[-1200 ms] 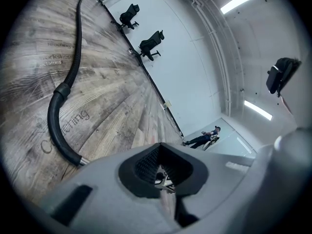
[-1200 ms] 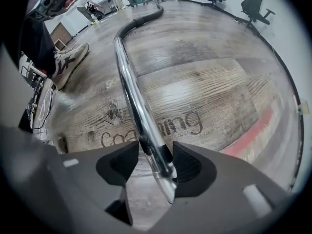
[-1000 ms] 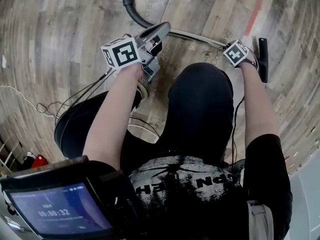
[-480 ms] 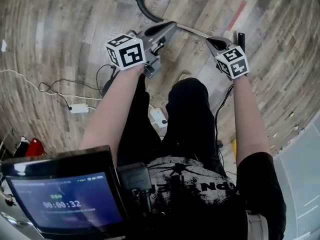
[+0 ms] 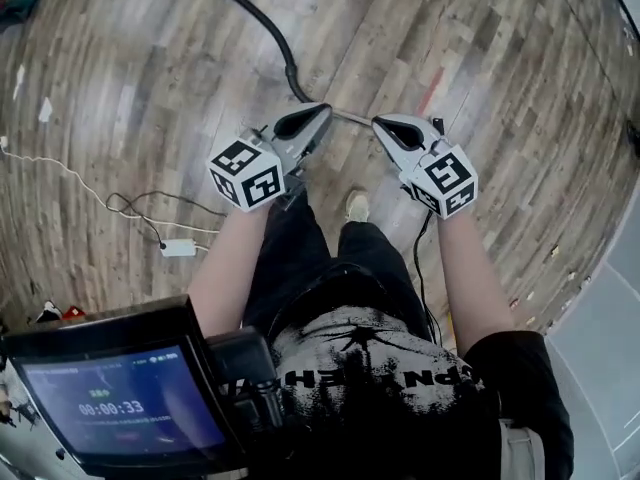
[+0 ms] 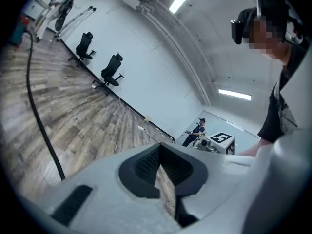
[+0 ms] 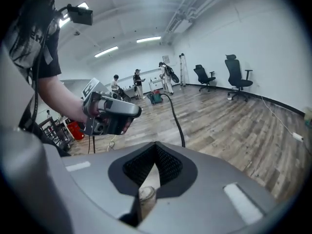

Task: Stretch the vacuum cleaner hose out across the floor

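The black vacuum hose [image 5: 290,66] snakes over the wooden floor [image 5: 120,98] from 11 o'clock toward the centre, where it joins a metal wand [image 5: 355,118]. The right gripper [image 5: 382,123] points to 10 o'clock with its jaws closed on the wand's round tube [image 7: 146,196]. The left gripper [image 5: 322,110] points to 2 o'clock, jaws drawn nearly together; only floor shows through the slit, and the hose [image 6: 36,116] passes beneath. Both bare forearms reach forward, nearly parallel, with the gripper tips converging.

Both forearms forward, left claw [image 5: 320,118] and right claw [image 5: 383,128] tips facing, jaws nearly together
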Available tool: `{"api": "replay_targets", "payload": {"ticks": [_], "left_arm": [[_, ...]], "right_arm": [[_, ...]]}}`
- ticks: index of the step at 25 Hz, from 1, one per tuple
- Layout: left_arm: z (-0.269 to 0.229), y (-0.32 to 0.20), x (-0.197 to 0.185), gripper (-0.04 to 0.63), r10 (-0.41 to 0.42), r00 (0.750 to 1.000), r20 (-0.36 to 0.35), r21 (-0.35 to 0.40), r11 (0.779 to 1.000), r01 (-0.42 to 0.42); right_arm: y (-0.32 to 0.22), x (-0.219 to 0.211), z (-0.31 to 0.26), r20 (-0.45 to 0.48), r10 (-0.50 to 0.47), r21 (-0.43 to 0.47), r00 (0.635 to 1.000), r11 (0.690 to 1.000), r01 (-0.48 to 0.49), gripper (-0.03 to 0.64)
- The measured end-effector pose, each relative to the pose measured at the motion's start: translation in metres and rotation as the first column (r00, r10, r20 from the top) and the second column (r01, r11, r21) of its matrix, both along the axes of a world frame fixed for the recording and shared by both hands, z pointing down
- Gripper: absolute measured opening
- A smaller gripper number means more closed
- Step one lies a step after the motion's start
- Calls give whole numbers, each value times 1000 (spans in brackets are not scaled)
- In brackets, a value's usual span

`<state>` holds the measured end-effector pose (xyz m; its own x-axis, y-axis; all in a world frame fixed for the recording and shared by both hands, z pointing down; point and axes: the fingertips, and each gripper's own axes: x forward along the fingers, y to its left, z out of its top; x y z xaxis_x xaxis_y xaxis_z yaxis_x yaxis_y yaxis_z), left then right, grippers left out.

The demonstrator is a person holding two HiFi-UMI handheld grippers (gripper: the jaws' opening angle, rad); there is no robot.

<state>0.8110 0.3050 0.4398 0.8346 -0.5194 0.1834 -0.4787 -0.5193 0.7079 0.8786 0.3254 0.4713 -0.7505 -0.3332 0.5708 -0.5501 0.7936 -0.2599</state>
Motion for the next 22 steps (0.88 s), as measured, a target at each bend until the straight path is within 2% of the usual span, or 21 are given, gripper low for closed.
{"api": "replay_targets", "payload": {"ticks": [4, 7, 9, 12, 15, 19, 22], "left_arm": [[-92, -21, -21, 2, 55, 998, 32, 167, 984, -60], [-138, -24, -34, 2, 108, 990, 91, 245, 961, -127], [-162, -29, -44, 2, 135, 982, 135, 299, 939, -170], [-189, -37, -60, 2, 149, 964, 222, 387, 894, -227], [-202, -44, -68, 2, 141, 957, 252, 433, 868, -242], [-217, -29, -69, 2, 105, 956, 274, 495, 837, -234], [-232, -21, -65, 2, 76, 961, 267, 511, 834, -208]], "right_arm": [[-23, -30, -95, 152, 73, 28, 986, 997, -78, 6], [-30, -51, -154, 245, 100, 74, 964, 990, -122, 6], [-37, -69, -183, 265, 101, 119, 959, 983, -137, 6], [-46, -97, -211, 268, 75, 197, 960, 972, -131, 6], [-53, -108, -225, 266, 53, 245, 963, 962, -120, 6], [-37, -112, -259, 339, -2, 279, 941, 955, -98, 6], [-31, -105, -280, 363, -29, 312, 931, 946, -92, 6]]}}
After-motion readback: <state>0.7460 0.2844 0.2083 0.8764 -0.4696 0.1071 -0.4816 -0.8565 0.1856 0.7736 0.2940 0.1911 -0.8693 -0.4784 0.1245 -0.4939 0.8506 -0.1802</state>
